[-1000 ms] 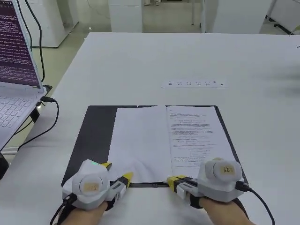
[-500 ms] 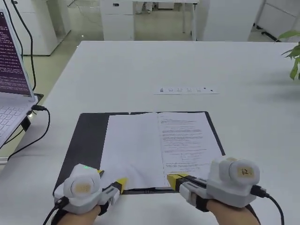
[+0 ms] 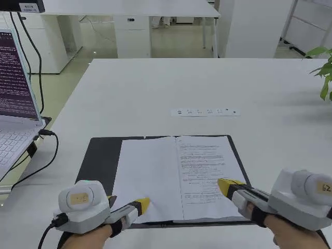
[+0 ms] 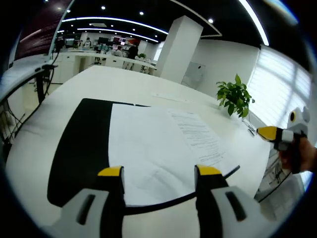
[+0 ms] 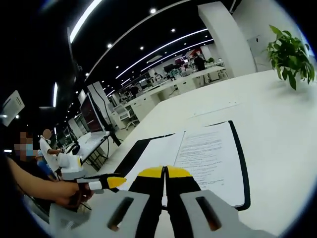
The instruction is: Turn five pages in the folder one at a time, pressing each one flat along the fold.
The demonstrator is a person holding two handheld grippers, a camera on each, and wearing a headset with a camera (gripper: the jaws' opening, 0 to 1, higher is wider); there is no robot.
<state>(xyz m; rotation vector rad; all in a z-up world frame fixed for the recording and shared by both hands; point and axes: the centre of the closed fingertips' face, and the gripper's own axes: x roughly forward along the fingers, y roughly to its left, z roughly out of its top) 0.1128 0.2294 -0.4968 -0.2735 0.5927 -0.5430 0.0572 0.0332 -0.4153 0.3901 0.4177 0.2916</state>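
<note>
The black folder (image 3: 98, 158) lies open on the white table, a blank page (image 3: 148, 176) on its left and a printed page (image 3: 205, 171) on its right. My left gripper (image 3: 129, 203) hovers open at the blank page's near edge; in the left gripper view its jaws (image 4: 159, 171) straddle that edge with nothing held. My right gripper (image 3: 227, 184) is shut and empty, its yellow tip over the printed page's lower right area. Seen from the right gripper (image 5: 163, 172), the folder (image 5: 237, 148) stretches ahead.
An open laptop (image 3: 15, 104) with a black cable (image 3: 41, 161) stands at the left. A white strip (image 3: 206, 111) lies beyond the folder. A green plant (image 3: 324, 67) is at the far right. Office desks and a seated person (image 5: 47, 146) are in the background.
My right gripper has moved right, from the bottom of the fold to the printed page's lower right. The left gripper stays near the blank page's bottom edge. The head camera has tilted up.
</note>
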